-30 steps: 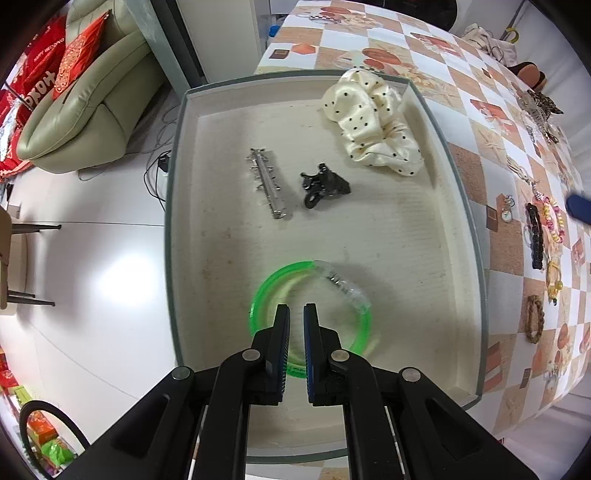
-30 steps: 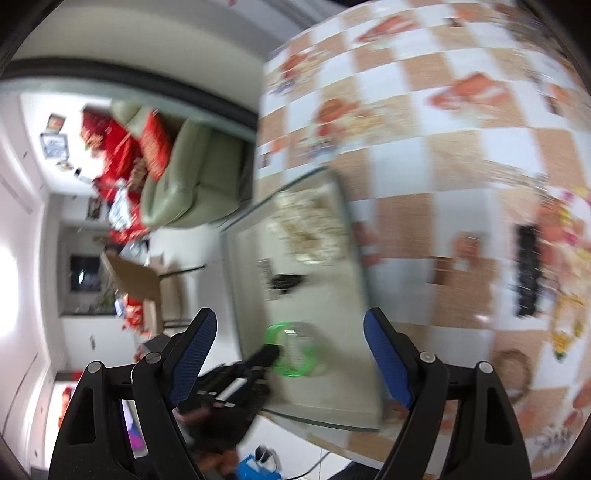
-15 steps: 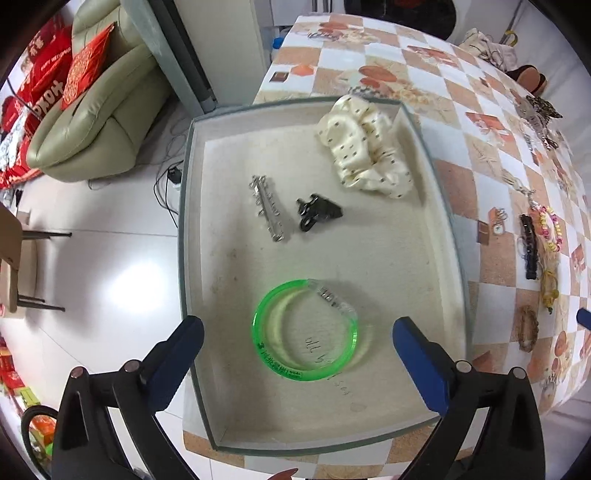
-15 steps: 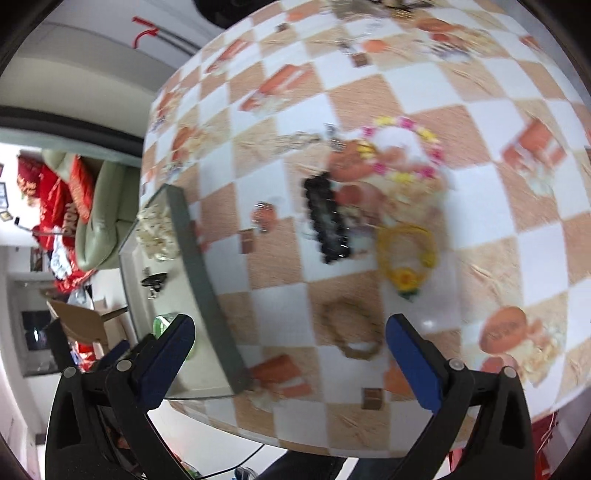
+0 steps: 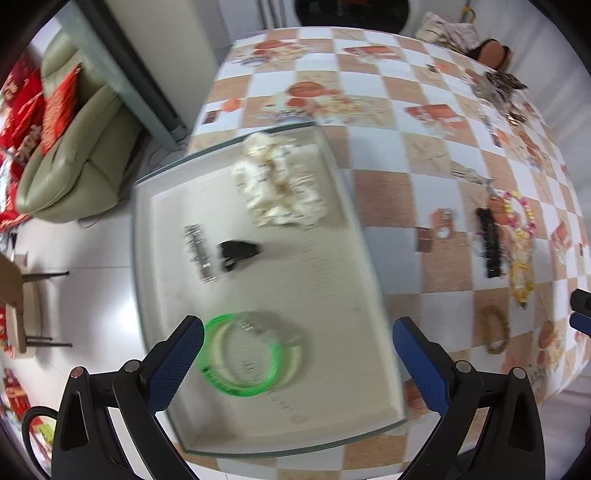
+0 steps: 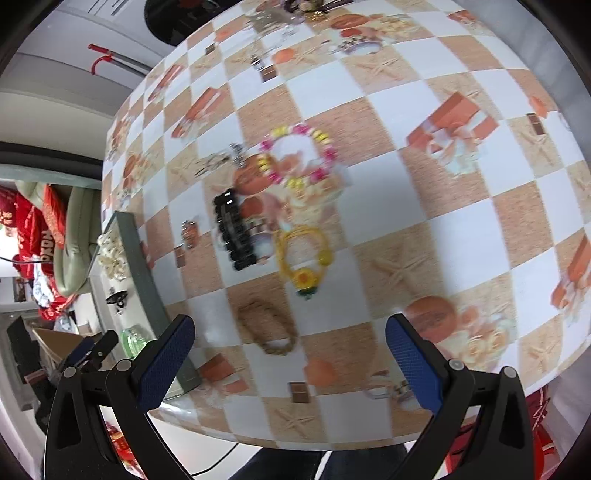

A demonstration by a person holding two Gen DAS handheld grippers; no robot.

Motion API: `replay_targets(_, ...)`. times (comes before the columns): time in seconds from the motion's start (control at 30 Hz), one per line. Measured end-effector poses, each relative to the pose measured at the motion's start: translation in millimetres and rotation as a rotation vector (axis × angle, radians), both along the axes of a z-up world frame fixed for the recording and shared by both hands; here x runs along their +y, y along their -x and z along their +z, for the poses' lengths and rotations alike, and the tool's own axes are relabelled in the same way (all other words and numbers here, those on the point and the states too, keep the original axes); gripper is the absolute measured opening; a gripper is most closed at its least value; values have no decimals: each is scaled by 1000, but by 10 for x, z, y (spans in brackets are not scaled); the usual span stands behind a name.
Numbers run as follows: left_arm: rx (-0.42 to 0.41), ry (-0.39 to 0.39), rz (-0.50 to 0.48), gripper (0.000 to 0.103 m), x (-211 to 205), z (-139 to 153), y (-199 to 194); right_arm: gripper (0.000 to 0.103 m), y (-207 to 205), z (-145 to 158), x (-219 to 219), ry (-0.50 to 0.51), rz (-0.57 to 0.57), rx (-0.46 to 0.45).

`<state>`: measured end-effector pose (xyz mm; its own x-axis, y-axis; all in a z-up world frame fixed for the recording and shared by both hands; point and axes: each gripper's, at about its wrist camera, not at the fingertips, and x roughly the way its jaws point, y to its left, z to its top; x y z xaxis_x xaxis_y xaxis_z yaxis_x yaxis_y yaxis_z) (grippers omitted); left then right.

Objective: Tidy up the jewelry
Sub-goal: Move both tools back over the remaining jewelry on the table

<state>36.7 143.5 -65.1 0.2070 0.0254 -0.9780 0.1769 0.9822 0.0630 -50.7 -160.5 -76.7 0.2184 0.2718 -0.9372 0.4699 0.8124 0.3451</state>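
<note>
A grey tray (image 5: 373,266) at the table's left end holds a green bangle (image 5: 240,354), a cream dotted scrunchie (image 5: 280,192), a black claw clip (image 5: 238,253) and a silver clip (image 5: 197,253). My left gripper (image 5: 295,365) is open and empty above the bangle. My right gripper (image 6: 288,365) is open and empty above a brown braided bracelet (image 6: 267,328). Beyond it lie a yellow flower bracelet (image 6: 304,256), a black hair clip (image 6: 234,229) and a pink-yellow bead bracelet (image 6: 295,155).
The checkered tablecloth (image 6: 461,229) covers the table. More jewelry lies at the far end (image 6: 306,7). A small ring lies near the front edge (image 6: 384,384). A green sofa with red cushions (image 5: 62,147) stands left of the table.
My left gripper opened, released the green bangle in the tray and pulled back. My right gripper swung from the tray to over the loose bracelets.
</note>
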Motion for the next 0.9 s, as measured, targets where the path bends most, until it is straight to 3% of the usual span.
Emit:
replay_targets(0.4, -7, 4, -93, 103, -722, -18, -245, 103, -231, -66, -322, 124, 66, 44)
replay_targets(0.9, 14, -35, -160, 103, -1222, -272, -518, 103, -658, -209, -497, 194, 165, 71)
